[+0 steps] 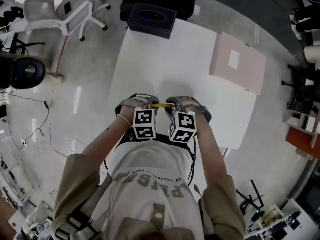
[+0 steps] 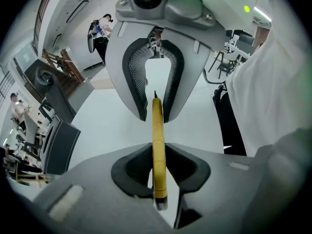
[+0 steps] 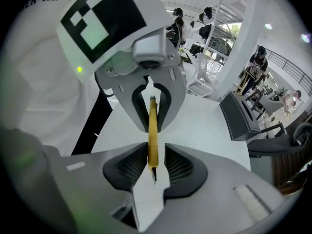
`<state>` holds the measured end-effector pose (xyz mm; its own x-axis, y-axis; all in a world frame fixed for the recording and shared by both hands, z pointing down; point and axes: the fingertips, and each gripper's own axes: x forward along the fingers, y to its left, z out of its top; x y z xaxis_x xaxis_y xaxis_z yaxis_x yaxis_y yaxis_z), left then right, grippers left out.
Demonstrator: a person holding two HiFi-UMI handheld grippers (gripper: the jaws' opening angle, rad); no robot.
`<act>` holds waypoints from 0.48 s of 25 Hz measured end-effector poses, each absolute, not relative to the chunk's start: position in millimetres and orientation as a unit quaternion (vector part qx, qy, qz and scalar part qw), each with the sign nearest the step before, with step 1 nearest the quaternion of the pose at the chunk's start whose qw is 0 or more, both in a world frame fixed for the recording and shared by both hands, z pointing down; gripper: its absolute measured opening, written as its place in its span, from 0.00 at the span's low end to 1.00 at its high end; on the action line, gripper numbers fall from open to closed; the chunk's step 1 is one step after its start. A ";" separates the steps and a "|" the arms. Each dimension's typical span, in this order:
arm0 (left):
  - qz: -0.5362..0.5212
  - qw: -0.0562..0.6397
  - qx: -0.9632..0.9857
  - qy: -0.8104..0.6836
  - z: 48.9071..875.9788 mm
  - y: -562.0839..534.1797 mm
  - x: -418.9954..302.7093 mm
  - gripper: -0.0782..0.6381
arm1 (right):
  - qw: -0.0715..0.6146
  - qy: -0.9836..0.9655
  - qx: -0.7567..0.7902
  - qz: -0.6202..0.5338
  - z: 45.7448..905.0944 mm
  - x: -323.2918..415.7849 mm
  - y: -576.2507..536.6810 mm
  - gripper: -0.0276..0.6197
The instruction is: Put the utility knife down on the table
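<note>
The left gripper pinches the butt end of the slim yellow plastic utility knife, whose long axis runs level across to the right gripper. That gripper's jaws stand slightly apart around the blade end, not pressing. The white rectangular table lies just below both tools.

Yellow utility knife btw right gripper jaws, small gap one side; left gripper opposite grips far end, over white bench.
</note>
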<state>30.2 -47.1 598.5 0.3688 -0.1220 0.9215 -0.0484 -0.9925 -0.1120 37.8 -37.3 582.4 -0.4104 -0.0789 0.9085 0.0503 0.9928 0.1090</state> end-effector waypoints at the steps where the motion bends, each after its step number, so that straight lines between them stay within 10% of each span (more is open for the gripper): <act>1: -0.560 0.034 -0.826 0.051 599.3 -47.0 30.6 0.22 | 0.545 -0.836 0.004 -0.059 584.0 37.9 -36.8 0.21; 12: -0.560 0.042 -0.826 0.044 605.4 -45.6 30.0 0.22 | 0.544 -0.839 -0.016 -0.029 589.9 36.2 -30.1 0.15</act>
<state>30.0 -45.6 605.4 0.3690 -0.1203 0.9216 -0.0266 -0.9925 -0.1189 36.2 -30.1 589.9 -0.4082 -0.0049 0.9129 0.0586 0.9978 0.0316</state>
